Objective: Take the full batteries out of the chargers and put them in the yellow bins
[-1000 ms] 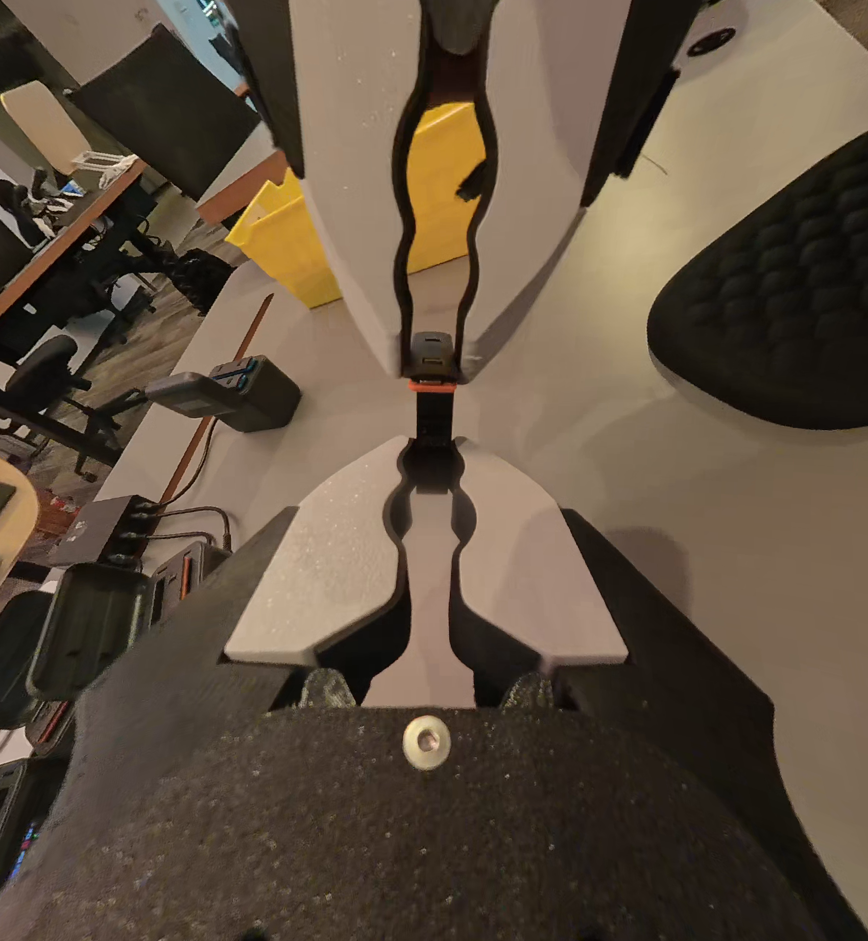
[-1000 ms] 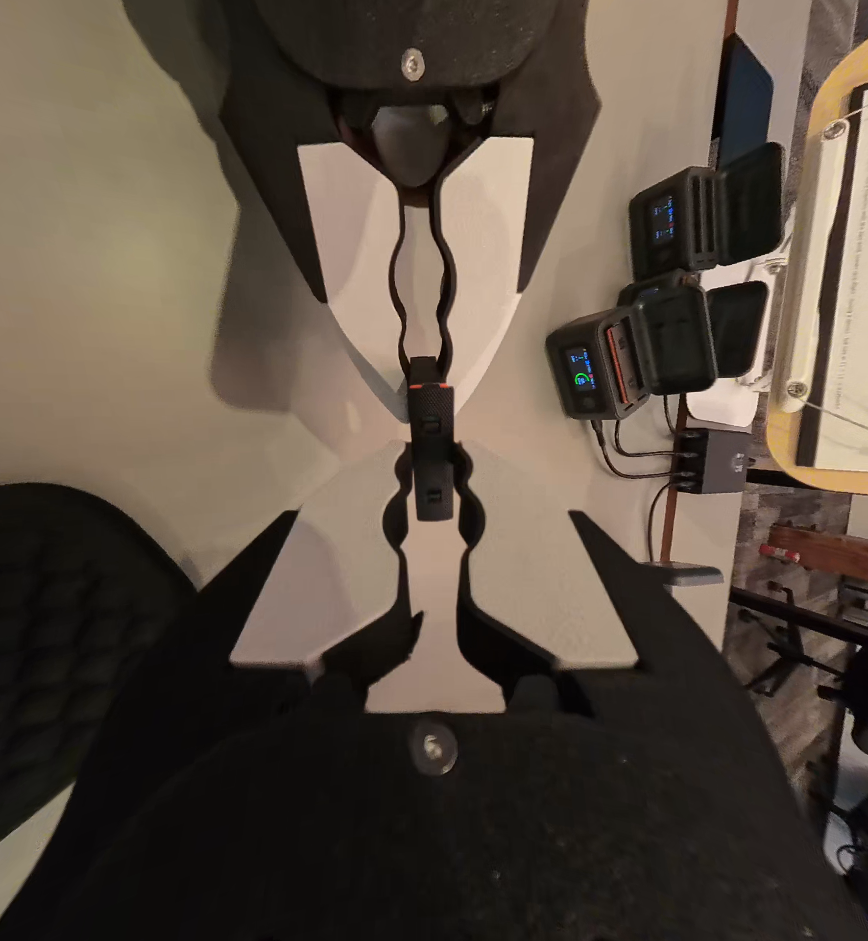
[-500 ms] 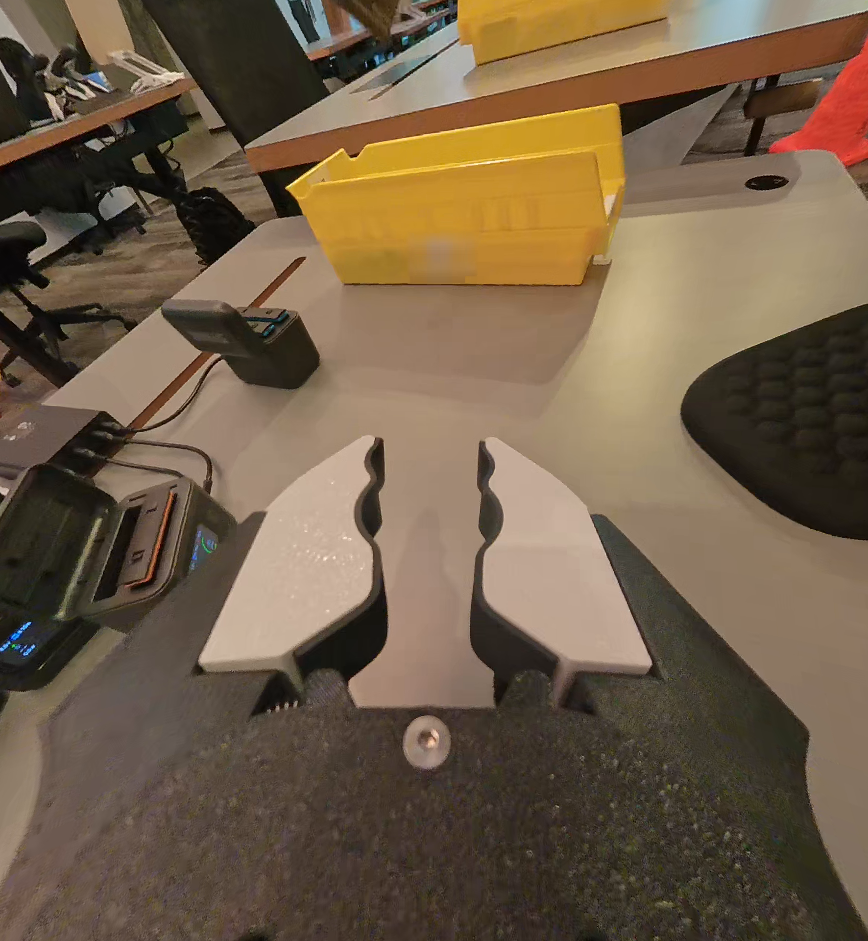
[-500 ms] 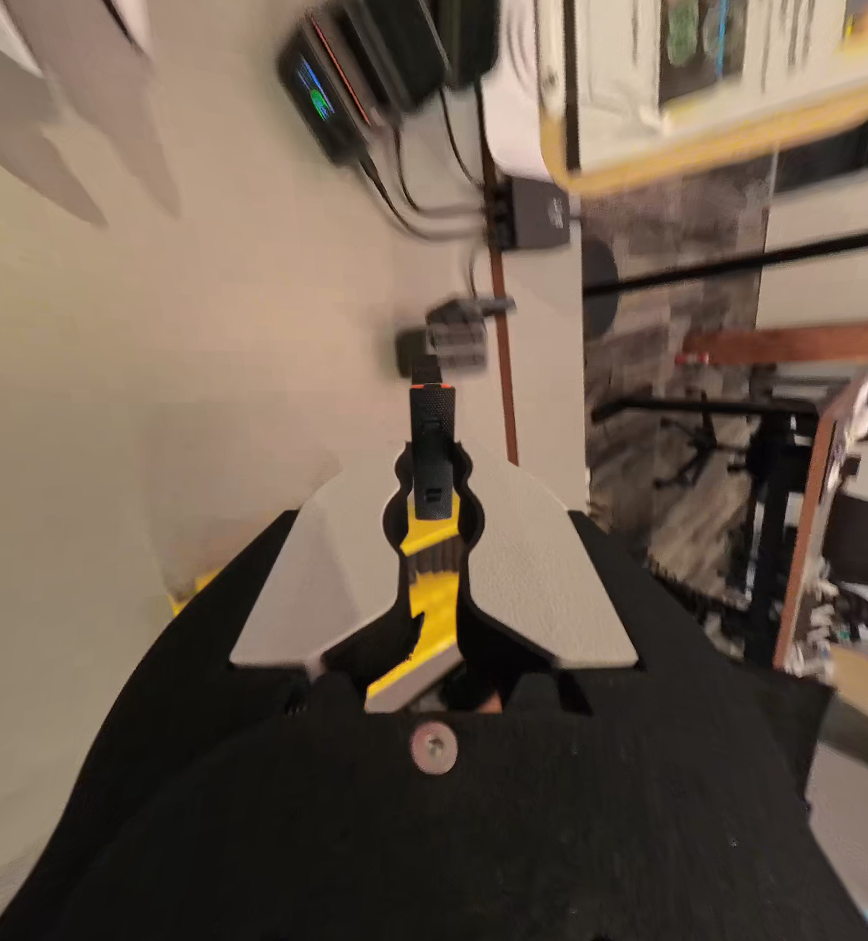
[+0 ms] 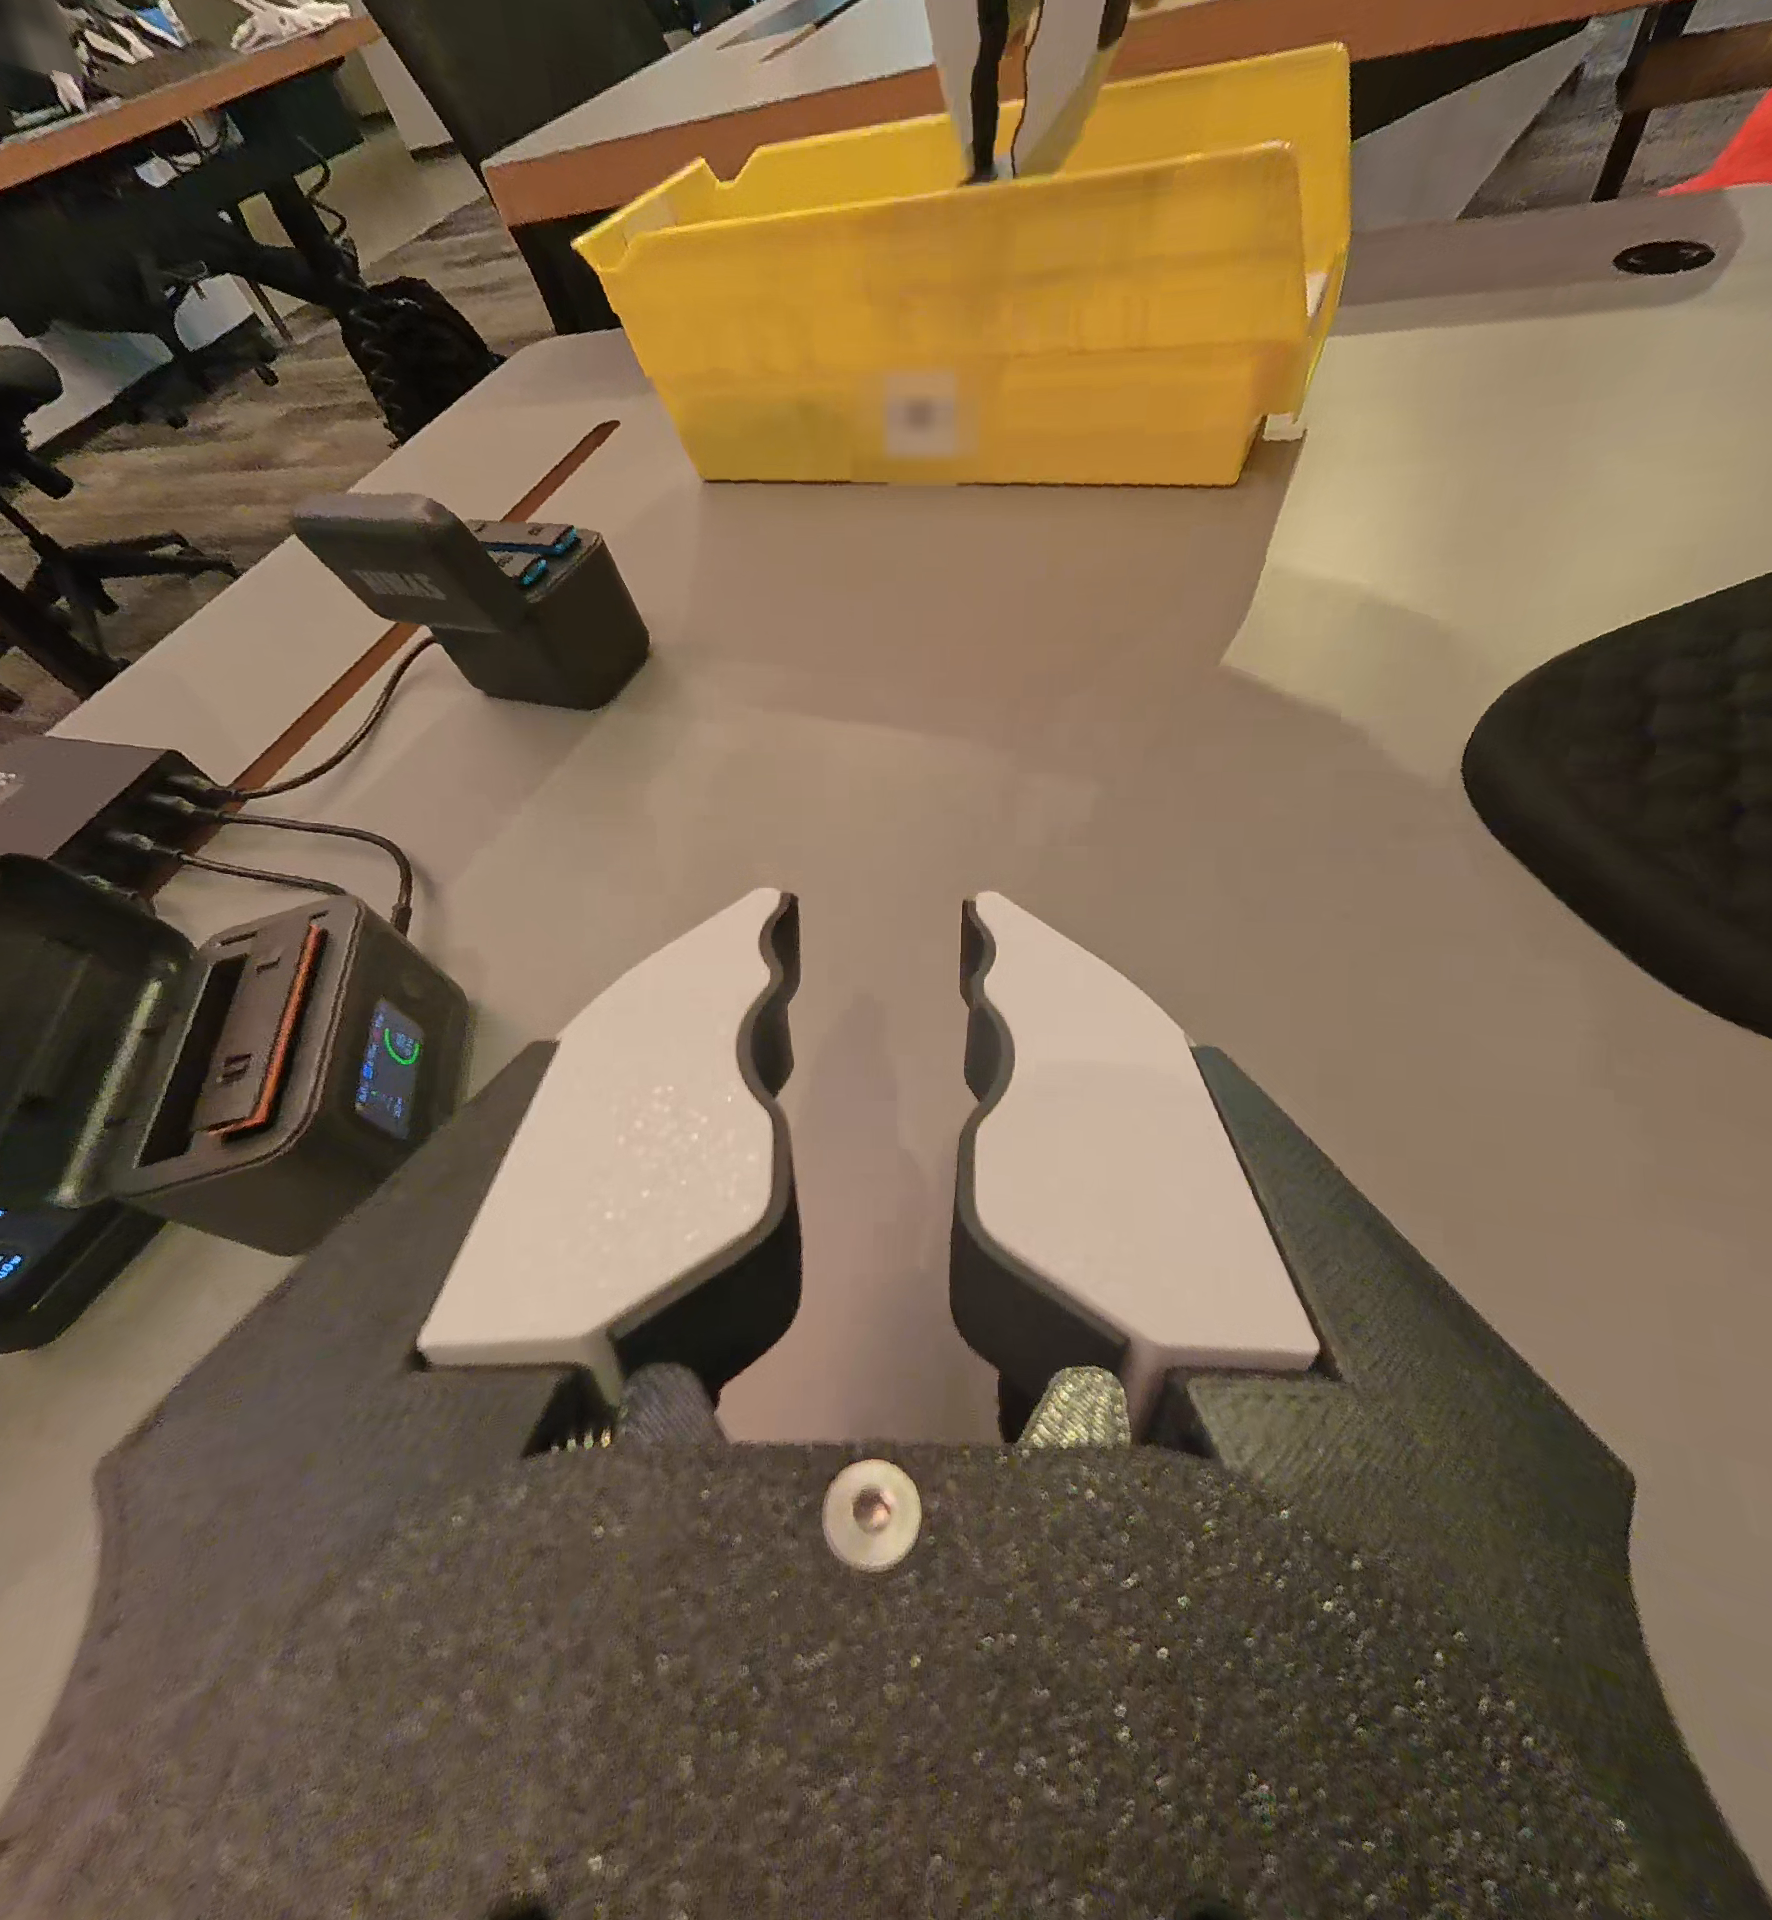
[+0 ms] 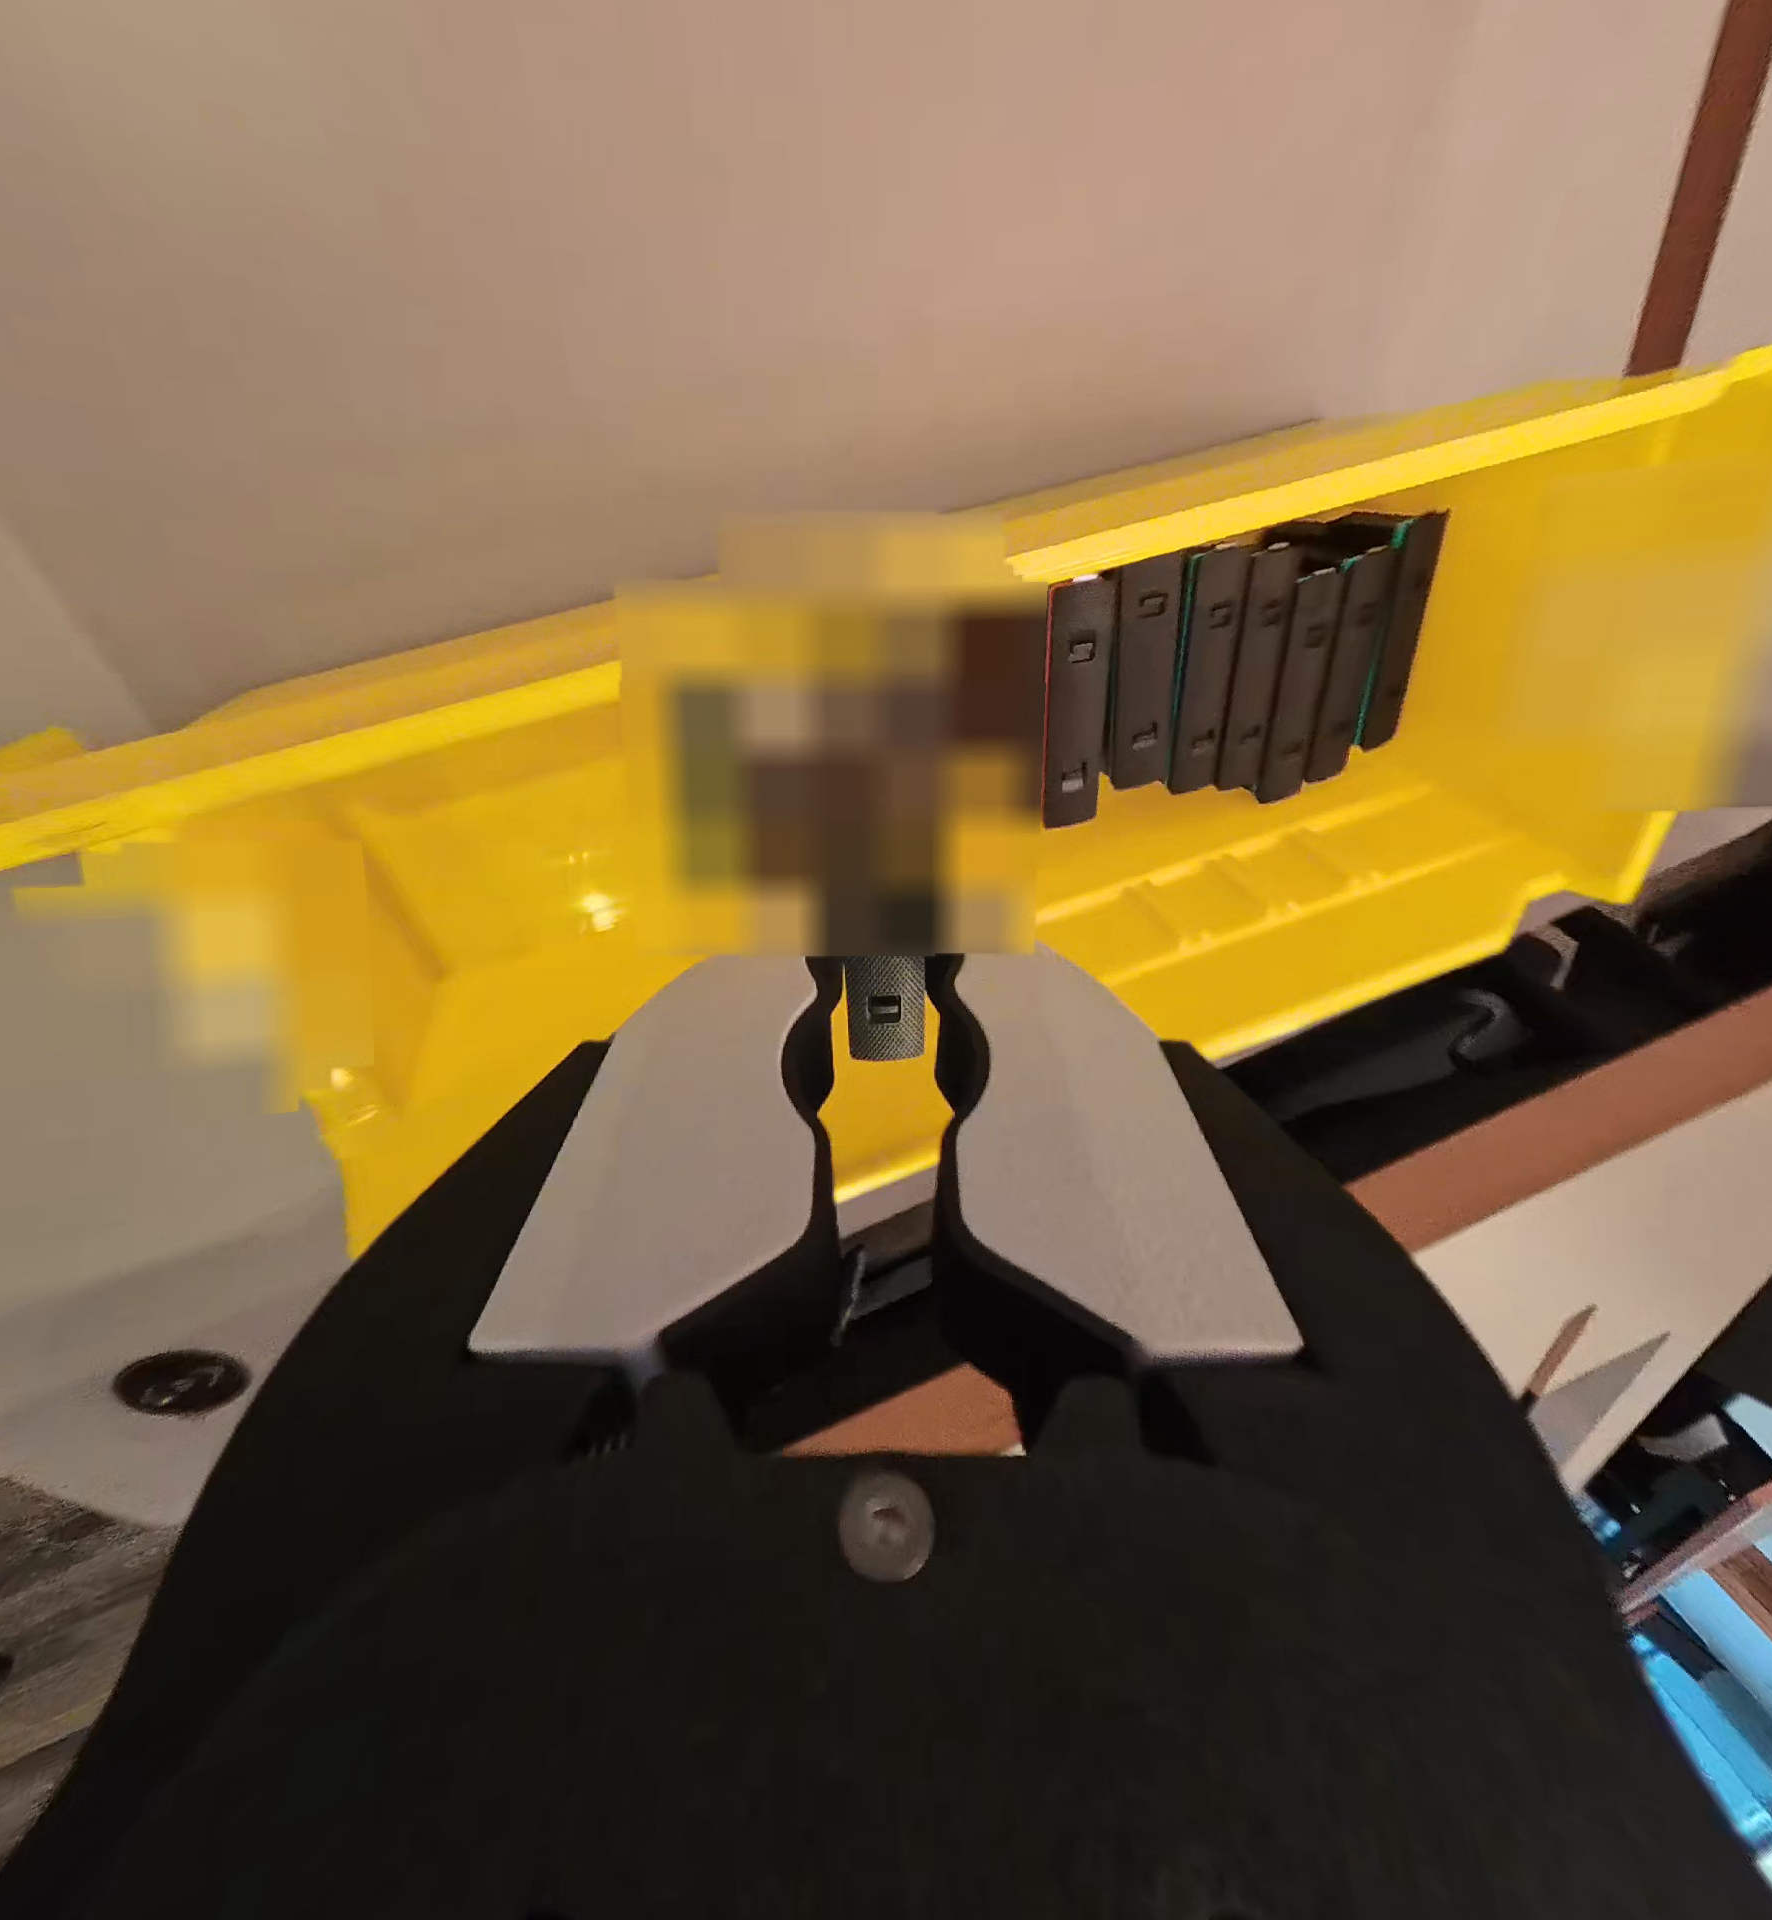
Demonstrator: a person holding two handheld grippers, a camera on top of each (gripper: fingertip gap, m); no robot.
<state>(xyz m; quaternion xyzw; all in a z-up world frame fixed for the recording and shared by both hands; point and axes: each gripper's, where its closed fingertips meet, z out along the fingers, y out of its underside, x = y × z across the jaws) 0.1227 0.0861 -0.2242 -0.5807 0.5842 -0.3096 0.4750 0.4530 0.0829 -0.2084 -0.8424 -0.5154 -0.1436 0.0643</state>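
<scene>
Black textured battery (image 6: 887, 1023) pinched between fingertips of right gripper (image 6: 884, 997), long axis along the fingers, far end hidden by mosaic, above the interior of yellow bin (image 6: 1277, 914). Row of batteries (image 6: 1235, 675) upright against bin wall. Left gripper (image 5: 879, 971) narrowly parted, empty, over grey table (image 5: 965, 707). Open charger (image 5: 269, 1070) left; office desks beyond.
</scene>
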